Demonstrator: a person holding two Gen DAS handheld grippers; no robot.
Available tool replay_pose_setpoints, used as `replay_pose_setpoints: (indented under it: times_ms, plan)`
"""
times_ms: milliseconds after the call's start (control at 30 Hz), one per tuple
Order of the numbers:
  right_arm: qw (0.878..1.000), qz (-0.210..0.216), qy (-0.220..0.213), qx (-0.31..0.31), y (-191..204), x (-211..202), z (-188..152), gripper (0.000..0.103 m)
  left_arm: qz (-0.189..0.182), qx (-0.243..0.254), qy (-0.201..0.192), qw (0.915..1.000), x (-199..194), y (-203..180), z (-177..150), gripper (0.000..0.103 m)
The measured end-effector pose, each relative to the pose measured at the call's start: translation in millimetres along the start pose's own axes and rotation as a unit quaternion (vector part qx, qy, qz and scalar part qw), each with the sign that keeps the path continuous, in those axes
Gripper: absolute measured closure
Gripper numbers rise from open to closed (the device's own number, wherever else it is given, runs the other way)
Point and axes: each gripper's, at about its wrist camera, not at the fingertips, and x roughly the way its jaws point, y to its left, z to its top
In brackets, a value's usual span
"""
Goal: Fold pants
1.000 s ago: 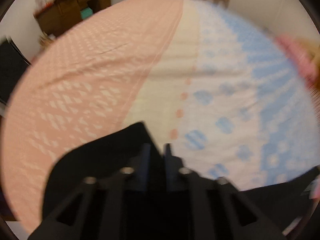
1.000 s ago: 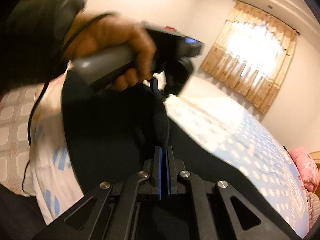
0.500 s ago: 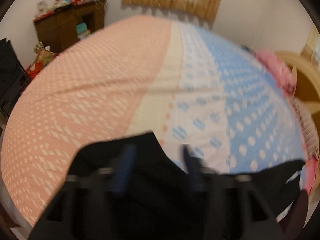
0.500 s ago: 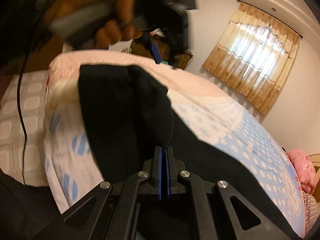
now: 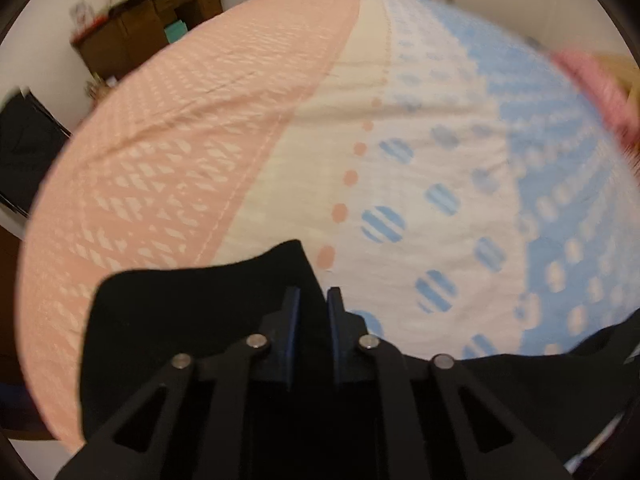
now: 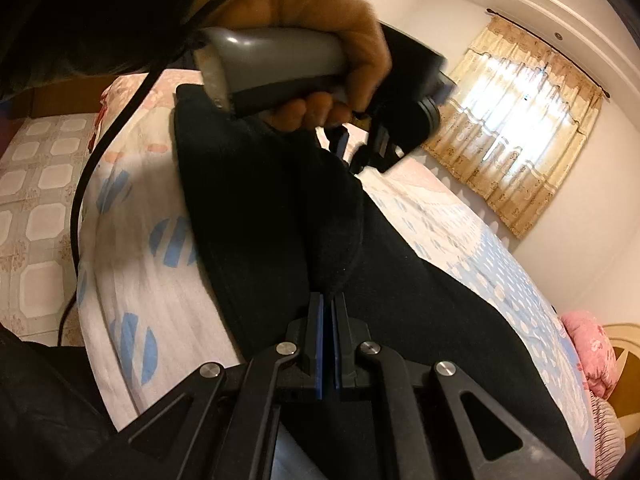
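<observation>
Right tool [image 6: 328, 300], bottom centre, clamped on a fold of the black pants [image 6: 272, 200]; left tool [image 5: 312, 296], bottom centre of its view, just closed onto the pants' [image 5: 192, 312] edge; pants spread over the bed [image 5: 248, 128], lower frame; hand [image 6: 320, 28] above; curtain [image 6: 520, 132] upper right.
</observation>
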Motion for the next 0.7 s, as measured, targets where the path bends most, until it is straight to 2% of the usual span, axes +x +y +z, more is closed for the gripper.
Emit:
replay_pose_setpoints:
  times_ms: [100,200,267,333,433,500,567,600,700]
  plan:
    - [1.0,-0.006,-0.008,0.019,-8,-4,2,0.1,-0.05,-0.028,-0.041,0.9975,-17,19,-8,0.096]
    - [0.999,-0.007,-0.017,0.044,-20,-9,7,0.1,-0.108,-0.057,-0.104,0.987,-52,43,-23,0.096]
    - [0.998,-0.007,-0.029,0.058,-29,-17,14,0.1,-0.143,-0.081,-0.137,0.9768,-73,60,-33,0.096]
    - [0.997,-0.008,-0.038,0.06,-31,-23,20,0.1,-0.162,-0.093,-0.156,0.9701,-84,72,-40,0.096]
    - [0.998,-0.009,-0.037,0.047,-26,-21,23,0.1,-0.138,-0.066,-0.127,0.98,-82,65,-32,0.093]
    - [0.999,0.002,-0.028,0.033,-17,-14,21,0.1,-0.13,-0.051,-0.096,0.9854,-73,52,-26,0.08]
    - [1.0,-0.002,-0.027,-0.004,3,-14,16,0.1,-0.116,-0.029,-0.053,0.9914,-58,35,-18,0.038]
    - [0.999,-0.005,-0.027,-0.018,5,-13,15,0.1,-0.104,-0.019,-0.044,0.9935,-52,28,-19,0.032]
    - [0.996,-0.02,-0.022,-0.086,34,-10,5,0.1,-0.047,0.019,-0.014,0.9986,-29,6,-15,0.03]
